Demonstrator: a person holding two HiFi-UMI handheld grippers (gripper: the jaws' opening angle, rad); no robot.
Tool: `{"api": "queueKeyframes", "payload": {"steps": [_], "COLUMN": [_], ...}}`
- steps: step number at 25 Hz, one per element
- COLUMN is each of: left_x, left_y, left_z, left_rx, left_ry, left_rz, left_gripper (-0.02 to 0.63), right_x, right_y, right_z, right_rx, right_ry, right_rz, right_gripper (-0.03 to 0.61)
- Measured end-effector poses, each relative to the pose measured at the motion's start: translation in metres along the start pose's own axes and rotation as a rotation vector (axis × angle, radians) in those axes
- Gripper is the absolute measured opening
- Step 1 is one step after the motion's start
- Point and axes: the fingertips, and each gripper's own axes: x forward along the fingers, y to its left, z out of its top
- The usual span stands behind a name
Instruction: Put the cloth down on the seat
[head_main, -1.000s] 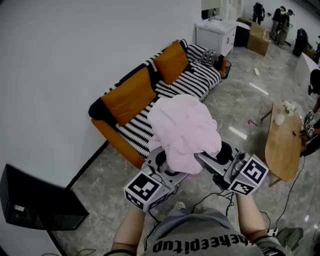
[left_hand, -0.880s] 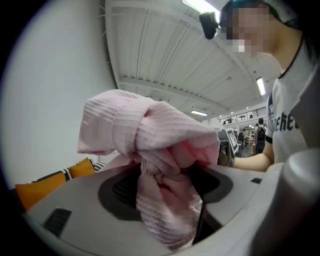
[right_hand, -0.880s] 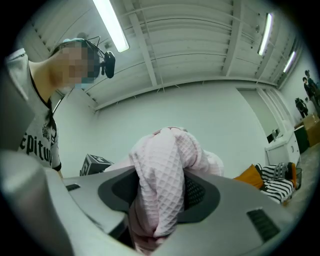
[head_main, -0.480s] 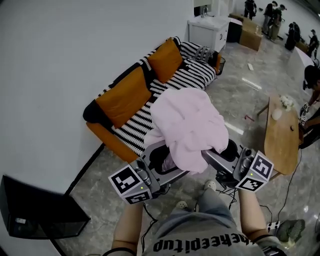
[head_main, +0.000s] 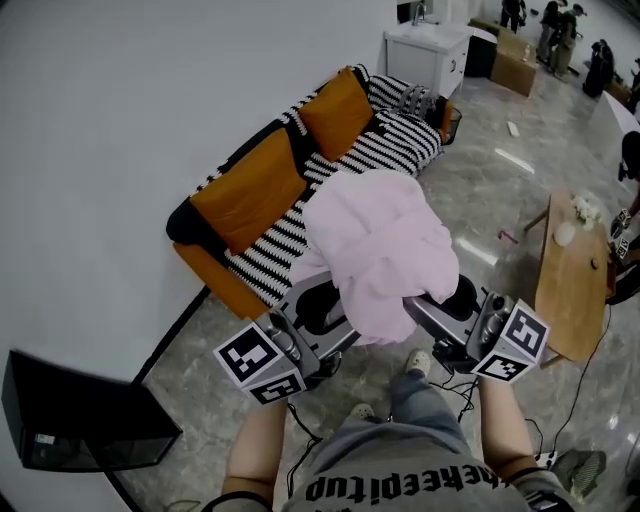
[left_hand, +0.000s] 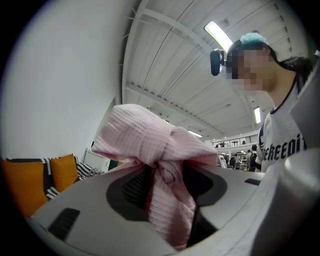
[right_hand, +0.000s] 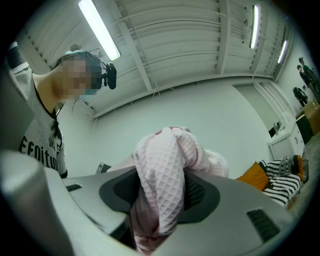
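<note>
A pink cloth (head_main: 382, 248) was held bunched between the two grippers, raised in front of the person and not yet laid on the seat. The left gripper (left_hand: 167, 177) was clamped on a twisted fold of the cloth, its jaws having just been closing on it. The right gripper (right_hand: 161, 192) was likewise pinched on a thick waffle-textured fold, and its jaws had also just been closing. The bulk of the cloth was piled over both grippers. Beyond it, a sofa (head_main: 215, 270) was seen against the wall, with a black-and-white striped seat (head_main: 392, 150) and two orange cushions (head_main: 248, 190) propped along its back.
</note>
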Motion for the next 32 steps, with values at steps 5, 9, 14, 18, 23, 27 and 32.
{"api": "queueKeyframes", "payload": {"steps": [5, 9, 14, 18, 23, 27, 32], "left_x": [0.012, 0.055, 0.133, 0.164, 0.223, 0.254, 0.249], "left_y": [0.006, 0.04, 0.094, 0.107, 0.154, 0.176, 0.152], "left_z": [-0.001, -0.001, -0.001, -0.009, -0.02, -0.024, -0.026], "left_rx": [0.004, 0.011, 0.002, 0.0, -0.012, -0.007, -0.01], "left_ry": [0.012, 0.011, 0.005, 0.003, -0.002, -0.001, 0.006], "left_rz": [0.031, 0.068, 0.116, 0.153, 0.182, 0.206, 0.23], "left_gripper": [0.224, 0.224, 0.224, 0.224, 0.224, 0.224, 0.224], "right_x": [0.0, 0.002, 0.002, -0.006, -0.007, -0.007, -0.023], "right_y": [-0.012, -0.068, -0.162, -0.195, -0.272, -0.309, -0.291], "right_z": [0.003, 0.012, 0.031, 0.034, 0.037, 0.041, 0.044], "right_rx": [-0.007, -0.001, 0.005, 0.005, 0.009, 0.0, -0.003], "right_ry": [0.013, 0.02, 0.041, 0.057, 0.081, 0.094, 0.096], "right_rz": [0.01, 0.031, 0.06, 0.08, 0.089, 0.094, 0.11], "right_gripper": [0.198, 0.198, 0.199, 0.199, 0.199, 0.201, 0.201]}}
